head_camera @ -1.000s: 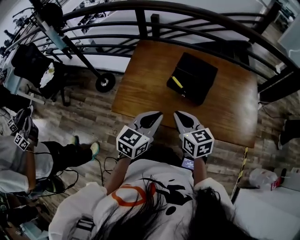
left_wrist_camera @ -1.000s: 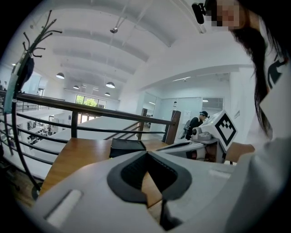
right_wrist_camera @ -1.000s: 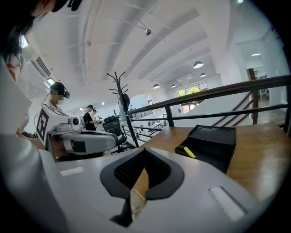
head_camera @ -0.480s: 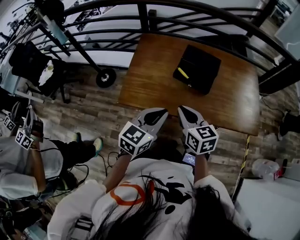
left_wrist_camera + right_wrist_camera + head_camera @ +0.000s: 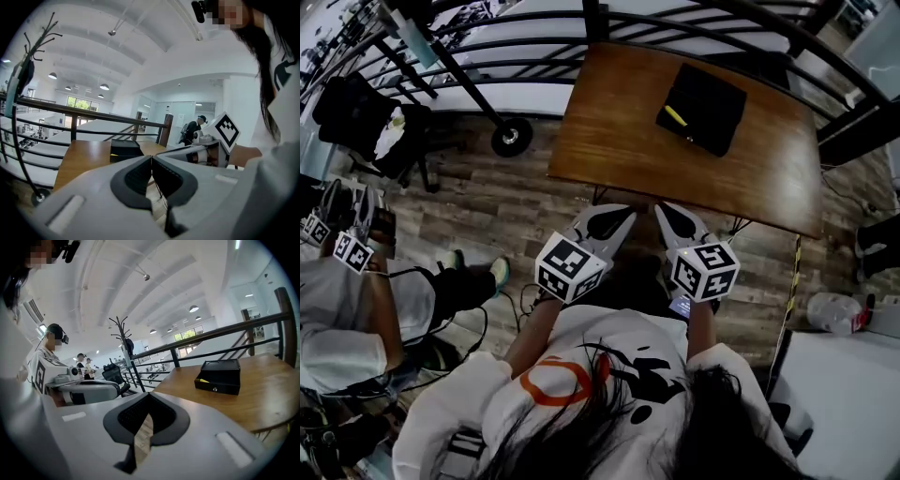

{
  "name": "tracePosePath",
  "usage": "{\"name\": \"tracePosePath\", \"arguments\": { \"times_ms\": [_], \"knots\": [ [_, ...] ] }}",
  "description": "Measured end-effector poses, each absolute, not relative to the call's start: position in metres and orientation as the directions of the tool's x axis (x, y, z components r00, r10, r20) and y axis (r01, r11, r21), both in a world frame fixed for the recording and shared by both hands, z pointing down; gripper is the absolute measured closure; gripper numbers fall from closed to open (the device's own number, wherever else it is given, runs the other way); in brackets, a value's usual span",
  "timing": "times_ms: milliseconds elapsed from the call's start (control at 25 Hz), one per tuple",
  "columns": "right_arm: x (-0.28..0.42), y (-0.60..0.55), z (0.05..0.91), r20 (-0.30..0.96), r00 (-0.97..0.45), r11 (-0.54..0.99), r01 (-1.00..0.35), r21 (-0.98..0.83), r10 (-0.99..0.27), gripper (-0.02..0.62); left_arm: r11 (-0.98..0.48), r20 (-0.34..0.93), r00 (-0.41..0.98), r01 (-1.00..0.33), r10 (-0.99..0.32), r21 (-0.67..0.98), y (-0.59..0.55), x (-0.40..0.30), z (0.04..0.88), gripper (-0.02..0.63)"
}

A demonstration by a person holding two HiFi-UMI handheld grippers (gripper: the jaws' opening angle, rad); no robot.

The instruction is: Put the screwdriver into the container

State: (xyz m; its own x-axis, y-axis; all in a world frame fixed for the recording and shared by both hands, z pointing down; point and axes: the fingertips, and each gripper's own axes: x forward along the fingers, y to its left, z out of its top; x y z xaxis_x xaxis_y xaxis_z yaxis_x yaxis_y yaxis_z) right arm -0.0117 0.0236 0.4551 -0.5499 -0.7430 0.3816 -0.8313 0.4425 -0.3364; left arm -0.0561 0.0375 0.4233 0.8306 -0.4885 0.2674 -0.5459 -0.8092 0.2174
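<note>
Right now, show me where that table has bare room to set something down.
The table's left half is bare wood, from the black container to the left edge. A broad bare strip runs along the near edge, and a narrower one right of the container. Only the container's own spot is taken.

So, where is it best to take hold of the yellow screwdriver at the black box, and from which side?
Take the screwdriver by its yellow handle, probably: only that part shows. It lies flat along the left edge of the black box, so come from above, jaws across its narrow width. Whether it lies in or on the box, I cannot tell.
</note>
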Motion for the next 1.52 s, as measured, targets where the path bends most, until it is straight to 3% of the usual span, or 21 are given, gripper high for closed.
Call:
{"name": "tracePosePath", "arguments": {
  "times_ms": [720,1520],
  "knots": [
    [-0.006,0.113,0.469,0.431,-0.449,0.343,-0.889,-0.304,-0.783,0.590,-0.852,0.239,0.886,-0.453,-0.397,0.262,0.105,-0.049,0.436,0.606],
    [0.007,0.143,0.468,0.422,-0.426,0.342,-0.903,-0.261,-0.801,0.591,-0.893,0.209,0.913,-0.392,-0.350,0.220,0.130,-0.022,0.426,0.606]
  ]
}}
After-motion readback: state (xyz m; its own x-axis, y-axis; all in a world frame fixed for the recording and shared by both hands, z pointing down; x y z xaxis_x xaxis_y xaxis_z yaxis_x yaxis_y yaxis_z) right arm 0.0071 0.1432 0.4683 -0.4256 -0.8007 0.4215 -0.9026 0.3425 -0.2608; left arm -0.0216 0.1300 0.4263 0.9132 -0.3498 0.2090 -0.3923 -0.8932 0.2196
